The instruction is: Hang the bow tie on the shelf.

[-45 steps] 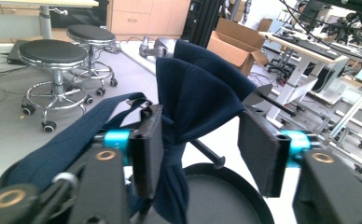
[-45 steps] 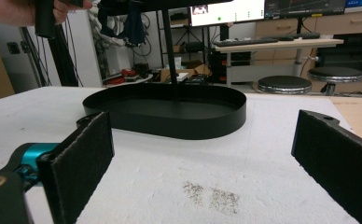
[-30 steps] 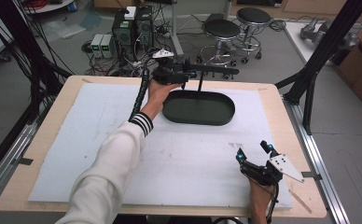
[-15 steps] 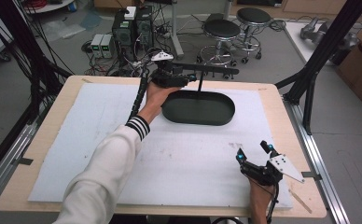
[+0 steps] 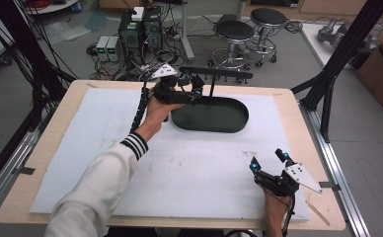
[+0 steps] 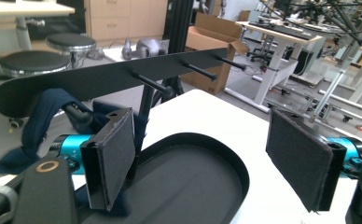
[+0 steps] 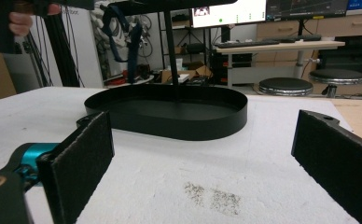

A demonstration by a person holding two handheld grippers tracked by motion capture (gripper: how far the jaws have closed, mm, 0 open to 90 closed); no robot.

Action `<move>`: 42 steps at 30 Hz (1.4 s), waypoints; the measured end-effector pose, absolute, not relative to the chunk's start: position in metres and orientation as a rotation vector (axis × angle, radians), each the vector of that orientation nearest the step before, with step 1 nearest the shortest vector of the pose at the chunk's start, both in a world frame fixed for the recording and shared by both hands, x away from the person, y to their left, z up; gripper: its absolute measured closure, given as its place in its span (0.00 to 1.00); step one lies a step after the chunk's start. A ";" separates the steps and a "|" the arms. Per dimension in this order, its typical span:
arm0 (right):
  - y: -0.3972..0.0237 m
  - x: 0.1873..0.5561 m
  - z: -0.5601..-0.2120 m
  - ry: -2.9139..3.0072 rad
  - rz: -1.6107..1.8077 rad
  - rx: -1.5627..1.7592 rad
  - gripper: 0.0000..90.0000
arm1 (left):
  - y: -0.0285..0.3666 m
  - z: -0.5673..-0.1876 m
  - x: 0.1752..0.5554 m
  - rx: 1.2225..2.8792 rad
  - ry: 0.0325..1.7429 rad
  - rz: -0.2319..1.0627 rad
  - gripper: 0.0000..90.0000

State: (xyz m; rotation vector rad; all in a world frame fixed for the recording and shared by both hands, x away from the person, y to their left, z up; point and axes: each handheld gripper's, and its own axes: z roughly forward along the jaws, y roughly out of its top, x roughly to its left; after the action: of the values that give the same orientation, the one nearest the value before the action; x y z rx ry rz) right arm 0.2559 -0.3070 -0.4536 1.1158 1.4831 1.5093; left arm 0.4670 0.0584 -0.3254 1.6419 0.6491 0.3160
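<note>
The left gripper (image 5: 192, 89) was up at the far side of the table (image 5: 41, 163), over the left end of the black oval tray (image 5: 214, 118), with the rack's bar (image 5: 219, 75) just beyond it. Its own view gave what the high one could not: a dark blue cloth (image 6: 39, 116) draped over the leftmost peg on that bar, hanging down at the tray's left end. The fingers (image 6: 111, 154) stood wide apart with nothing between them, the cloth just behind the left one; whether it touched could not be told.

Pegs counted in the left gripper view: three bare ones (image 6: 151, 83) sticking out of the bar, plus the one carrying the cloth. One cloth, one tray, one upright post (image 7: 170, 44) rising from the tray's middle.

The right gripper (image 5: 268, 162) sat near the table's near right corner, well apart from the tray. Its fingers (image 7: 81, 158) were spread wide too, holding nothing. Its view looked level across the white mat (image 7: 216, 163), caught a grey smudge (image 7: 212, 195) on it just ahead, and showed the cloth hanging from the side, above the tray's rim. The high view alone showed two round stools (image 5: 251, 29) beyond the table.
</note>
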 end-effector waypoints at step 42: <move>-0.303 0.255 -0.454 1.480 1.470 1.099 0.05 | 0.281 -0.409 0.302 1.567 0.627 0.596 0.25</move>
State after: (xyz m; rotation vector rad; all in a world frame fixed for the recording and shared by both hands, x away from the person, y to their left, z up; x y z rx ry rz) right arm 0.2548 -0.3034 -0.4536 1.0986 1.4804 1.4705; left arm 0.3019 0.2808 -0.4088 1.5665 0.6273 0.5958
